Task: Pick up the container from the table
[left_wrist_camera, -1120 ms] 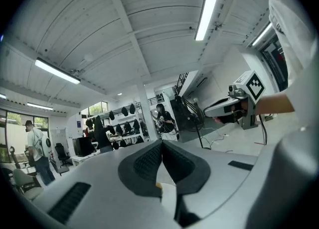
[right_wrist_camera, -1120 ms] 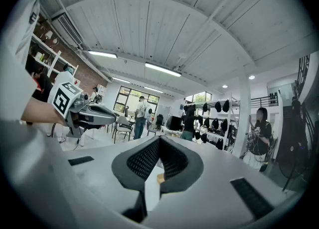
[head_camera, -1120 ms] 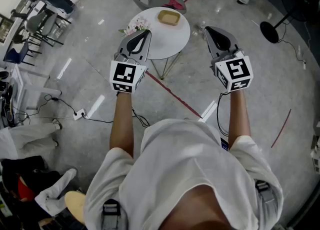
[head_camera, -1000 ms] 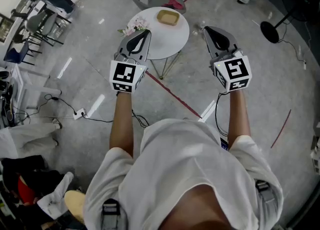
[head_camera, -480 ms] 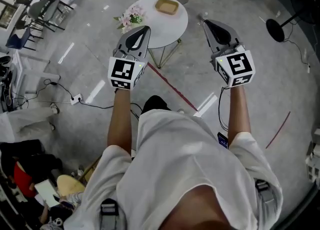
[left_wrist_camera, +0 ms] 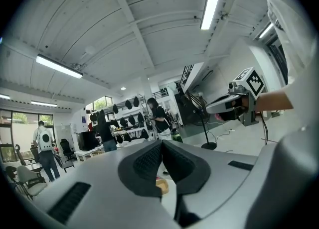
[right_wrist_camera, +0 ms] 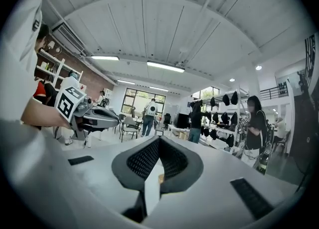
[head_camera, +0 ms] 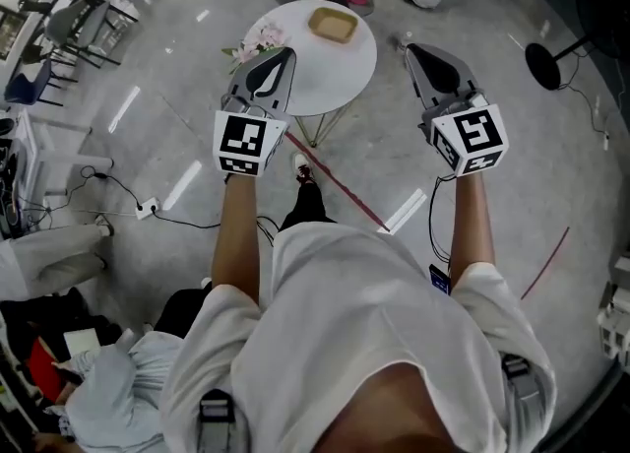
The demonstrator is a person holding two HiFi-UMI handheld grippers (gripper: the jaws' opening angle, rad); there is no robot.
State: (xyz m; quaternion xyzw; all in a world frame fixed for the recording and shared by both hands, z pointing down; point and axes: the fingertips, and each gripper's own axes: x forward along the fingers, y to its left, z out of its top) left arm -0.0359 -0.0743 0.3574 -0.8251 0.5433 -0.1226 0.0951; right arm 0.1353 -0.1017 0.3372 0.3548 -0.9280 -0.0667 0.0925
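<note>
**Both grippers clenched and empty, container on the surface**

The tan container (head_camera: pixel 333 25) sits on the far part of the round white surface (head_camera: pixel 345 77), with a bunch of pink flowers (head_camera: pixel 253 44) at the surface's left edge. In the head view, the left gripper (head_camera: pixel 284 53) overlaps the surface's near-left side, beside the flowers and apart from the container. Its 2 jaws are pressed together with nothing between them. The right gripper (head_camera: pixel 414 50) hangs off the surface's right side, over the floor, likewise clenched and empty.
</note>
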